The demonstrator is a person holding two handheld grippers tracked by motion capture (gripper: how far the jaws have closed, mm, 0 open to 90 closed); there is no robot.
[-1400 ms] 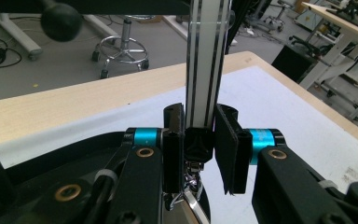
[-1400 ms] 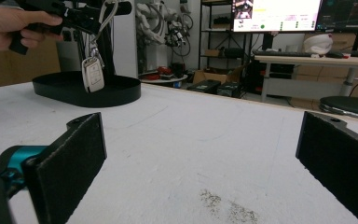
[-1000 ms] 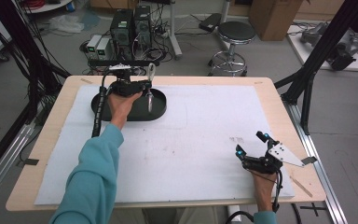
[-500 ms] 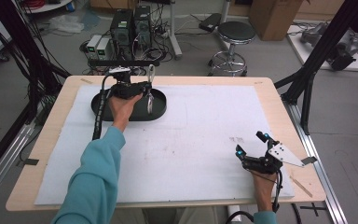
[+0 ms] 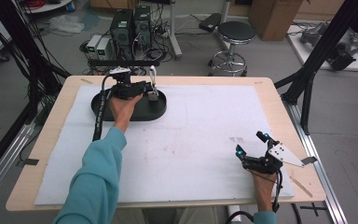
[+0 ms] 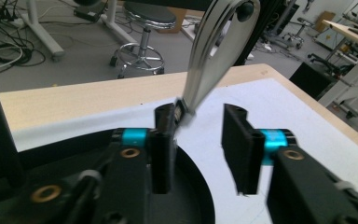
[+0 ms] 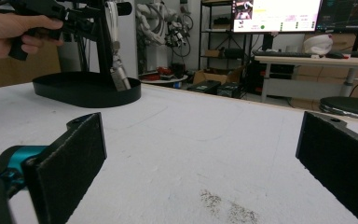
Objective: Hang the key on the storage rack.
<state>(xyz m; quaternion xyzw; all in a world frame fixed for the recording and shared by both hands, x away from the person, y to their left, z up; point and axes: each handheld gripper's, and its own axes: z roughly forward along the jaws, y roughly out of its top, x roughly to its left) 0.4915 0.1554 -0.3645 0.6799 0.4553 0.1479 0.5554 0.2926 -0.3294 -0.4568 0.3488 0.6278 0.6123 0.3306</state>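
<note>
Light: even, soft indoor brightness in the high view, no hard shadows on the white mat (image 5: pixel 205 140).
Glare: bright streaks on the hanging metal utensil (image 6: pixel 214 56); glowing monitors (image 7: pixel 279 14) far right.
Blur: near jaws of the left gripper (image 6: pixel 200 144) soft, their edges smeared.
Focus: far background in both gripper views slightly hazy.

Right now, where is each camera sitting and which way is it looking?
High view: above the person's side, looking down on the table; both forearms show.
Left gripper view: rides the left hand-held gripper, looking past a hanging metal utensil over the black tray; its jaws, just opening, stand apart.
Right gripper view: rides the right hand-held gripper, low, facing across the table; jaws wide.
All three share the tray and utensil.
</note>
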